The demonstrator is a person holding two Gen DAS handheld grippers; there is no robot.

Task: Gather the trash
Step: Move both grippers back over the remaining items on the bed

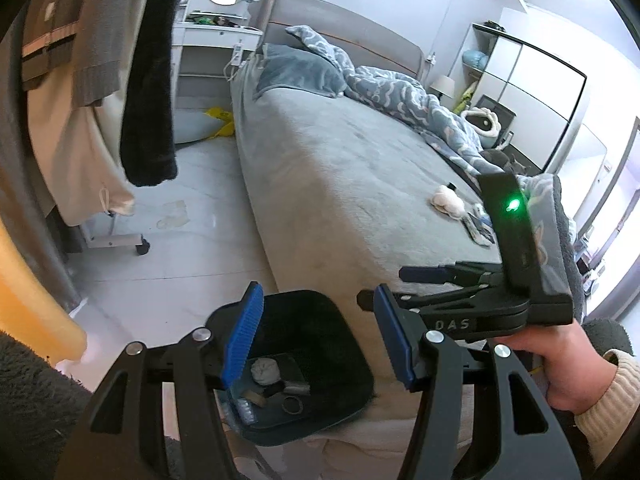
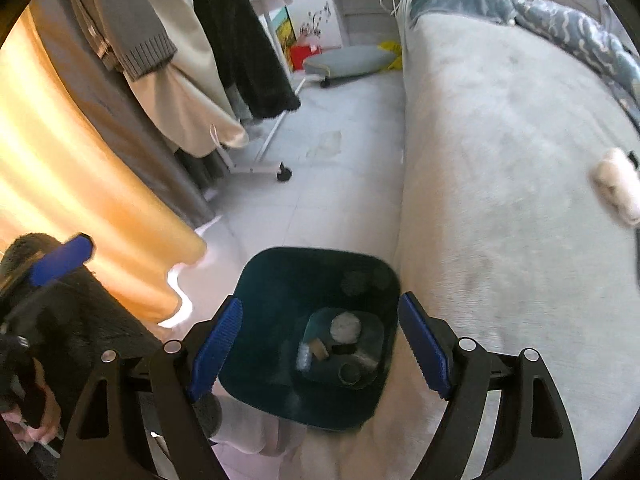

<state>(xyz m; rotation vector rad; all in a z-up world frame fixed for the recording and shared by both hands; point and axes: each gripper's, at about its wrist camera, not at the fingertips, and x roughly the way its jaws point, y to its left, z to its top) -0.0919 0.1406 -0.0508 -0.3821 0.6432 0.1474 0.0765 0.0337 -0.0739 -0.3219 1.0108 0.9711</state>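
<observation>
Our right claw (image 2: 320, 344) hangs directly above the dark bin (image 2: 316, 264), with its blue pads spread wide and nothing between them, so it is released. Its own camera looks straight down into the bin's mouth, between the two pads.

Our left claw (image 1: 316, 332) is also released. Its pads stand partly apart and we see nothing pressed between them. The bin (image 1: 340, 320) lies just below and ahead of it, against the foot of the bed (image 1: 340, 160).

Inside the bin we see a crumpled white wad (image 2: 345, 327), a small brown piece (image 2: 320, 348), something clear and shiny (image 2: 303, 357) and a dark ring (image 2: 350, 374). They lie together on the bottom.

The relation that decides the coming move, as we judge it, is this one: the remaining trash lies on the bed, up and to the right of the right claw, well apart from the bin. A pale fluffy lump (image 1: 448, 200) rests there, and just beyond it some flat wrappers (image 1: 478, 226). In the left wrist view these lie behind the right hand (image 1: 560, 364), so the right claw is the nearer one. The lump looks longer than wide, but the blur hides its exact axis.
</observation>
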